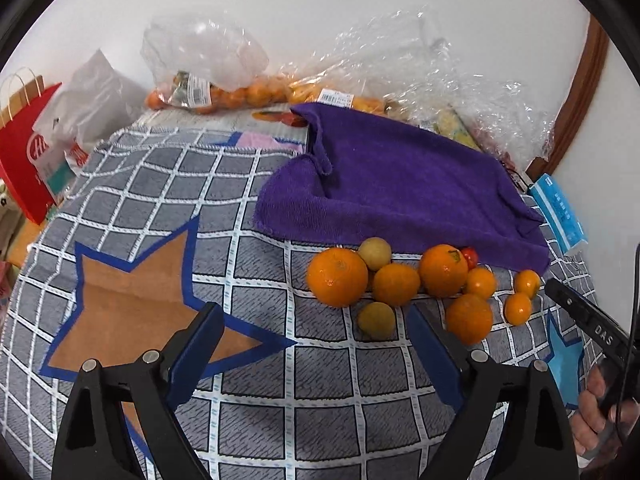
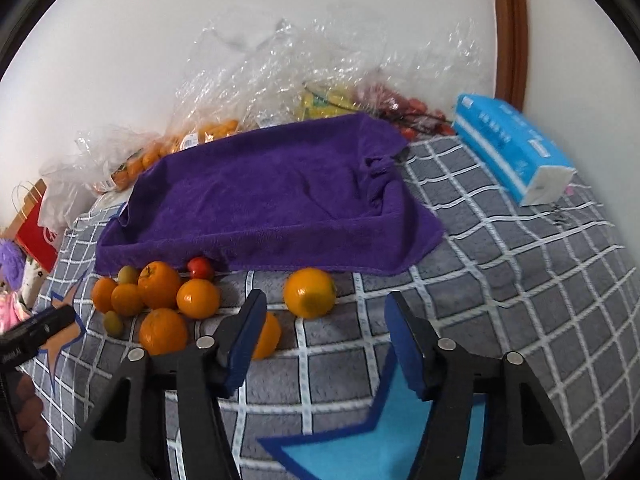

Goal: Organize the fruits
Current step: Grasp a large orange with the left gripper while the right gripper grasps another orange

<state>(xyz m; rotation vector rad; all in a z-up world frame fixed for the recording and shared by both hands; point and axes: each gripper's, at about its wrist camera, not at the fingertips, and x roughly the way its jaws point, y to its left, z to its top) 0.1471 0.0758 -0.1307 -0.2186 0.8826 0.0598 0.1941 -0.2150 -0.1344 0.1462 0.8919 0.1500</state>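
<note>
A cluster of loose oranges [image 1: 337, 277] and mandarins [image 1: 396, 284] lies on the checked cloth in front of a purple towel [image 1: 400, 188], with two small yellow-green fruits [image 1: 376, 320] and a small red tomato [image 1: 470, 256]. In the right wrist view the same cluster [image 2: 160, 290] sits left, the tomato [image 2: 201, 267] by the purple towel [image 2: 272, 200], one orange [image 2: 310, 292] alone ahead and another [image 2: 266, 336] partly hidden behind the left finger. My left gripper [image 1: 312, 320] is open and empty, short of the fruit. My right gripper [image 2: 326, 306] is open and empty, just before the lone orange.
Clear plastic bags of oranges [image 1: 208, 96] and other produce [image 2: 320, 104] lie along the wall behind the towel. A blue tissue pack [image 2: 512, 148] lies at the right. A red paper bag [image 1: 24, 152] stands at the left. The checked cloth [image 1: 240, 208] covers the surface.
</note>
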